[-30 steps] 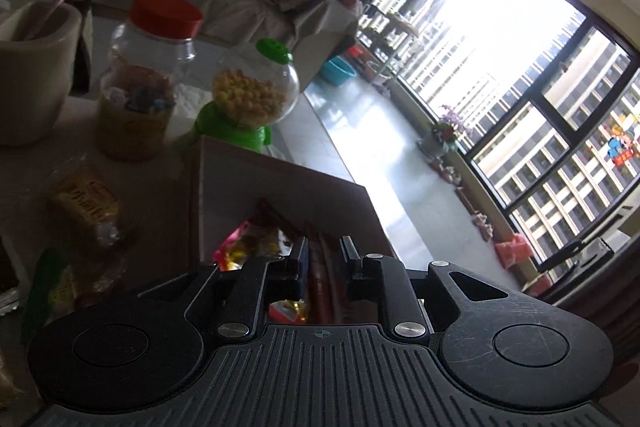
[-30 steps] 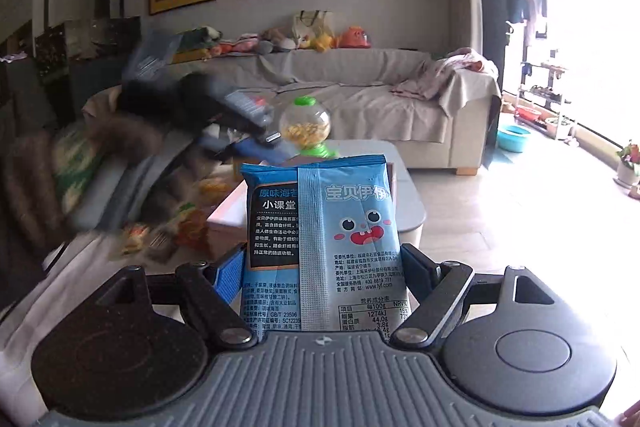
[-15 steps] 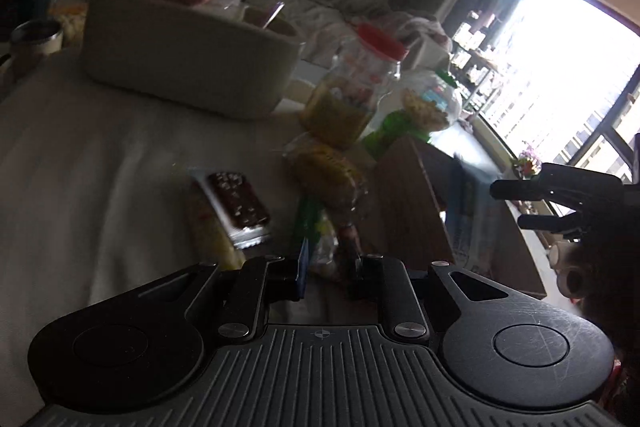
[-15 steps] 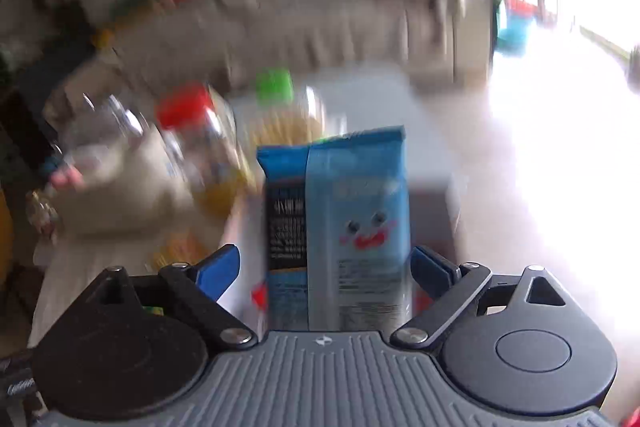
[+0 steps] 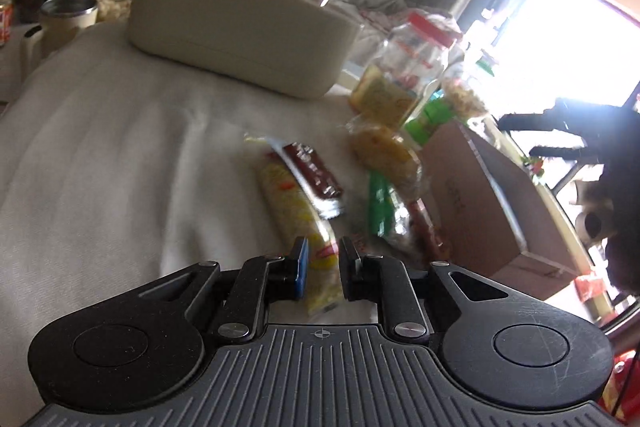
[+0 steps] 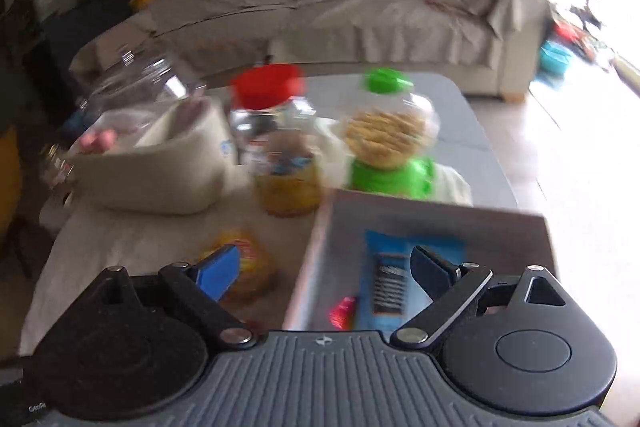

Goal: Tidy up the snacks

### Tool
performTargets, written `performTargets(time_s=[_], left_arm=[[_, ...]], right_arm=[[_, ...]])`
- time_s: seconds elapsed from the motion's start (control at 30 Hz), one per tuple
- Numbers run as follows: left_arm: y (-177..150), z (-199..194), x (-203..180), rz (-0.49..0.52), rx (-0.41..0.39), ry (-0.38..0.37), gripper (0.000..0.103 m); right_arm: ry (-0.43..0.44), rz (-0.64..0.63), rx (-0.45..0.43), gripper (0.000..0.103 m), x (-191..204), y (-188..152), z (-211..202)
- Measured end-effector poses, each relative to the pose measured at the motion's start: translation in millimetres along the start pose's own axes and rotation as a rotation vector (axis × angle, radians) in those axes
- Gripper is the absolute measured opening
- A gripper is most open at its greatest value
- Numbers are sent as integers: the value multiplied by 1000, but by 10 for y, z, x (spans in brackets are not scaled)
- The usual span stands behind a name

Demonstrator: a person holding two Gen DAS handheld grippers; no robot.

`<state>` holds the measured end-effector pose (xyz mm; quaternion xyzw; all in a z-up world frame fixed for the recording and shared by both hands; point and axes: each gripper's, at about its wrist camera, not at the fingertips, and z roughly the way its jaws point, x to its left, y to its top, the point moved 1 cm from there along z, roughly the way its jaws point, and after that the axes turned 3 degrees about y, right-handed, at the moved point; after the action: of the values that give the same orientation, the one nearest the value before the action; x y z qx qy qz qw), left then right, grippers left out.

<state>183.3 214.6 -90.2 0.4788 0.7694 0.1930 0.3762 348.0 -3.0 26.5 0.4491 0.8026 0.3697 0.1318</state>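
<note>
A living room with a grey covered sofa (image 6: pixel 360 11) is seen behind a table draped in a pale cloth (image 5: pixel 120 155). The left gripper (image 5: pixel 322 273) is held nearly closed, empty, above a long yellow snack packet (image 5: pixel 294 211) lying beside a dark chocolate bar (image 5: pixel 316 173). The right gripper (image 6: pixel 324 271) is spread wide over a brown cardboard box (image 6: pixel 432 223), in which a blue snack packet (image 6: pixel 400 267) lies, released.

Cloth-covered table (image 5: pixel 100 147), snack packets (image 5: pixel 292 203) (loose), jars (image 6: pixel 280 143), cardboard box (image 5: pixel 480 195)
</note>
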Motion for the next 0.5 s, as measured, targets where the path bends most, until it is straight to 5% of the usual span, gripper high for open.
performTargets(time_s=[0.2, 0.4, 0.5], left_arm=[[-45, -51, -64, 85, -10, 68, 21], [-69, -67, -52, 91, 5, 30, 21], [-64, -82, -34, 71, 18, -2, 21]], right_arm=[[2, -62, 130, 93, 494, 129, 747], [-63, -79, 188, 92, 613, 155, 1147], [-38, -77, 231, 77, 664, 82, 1194]])
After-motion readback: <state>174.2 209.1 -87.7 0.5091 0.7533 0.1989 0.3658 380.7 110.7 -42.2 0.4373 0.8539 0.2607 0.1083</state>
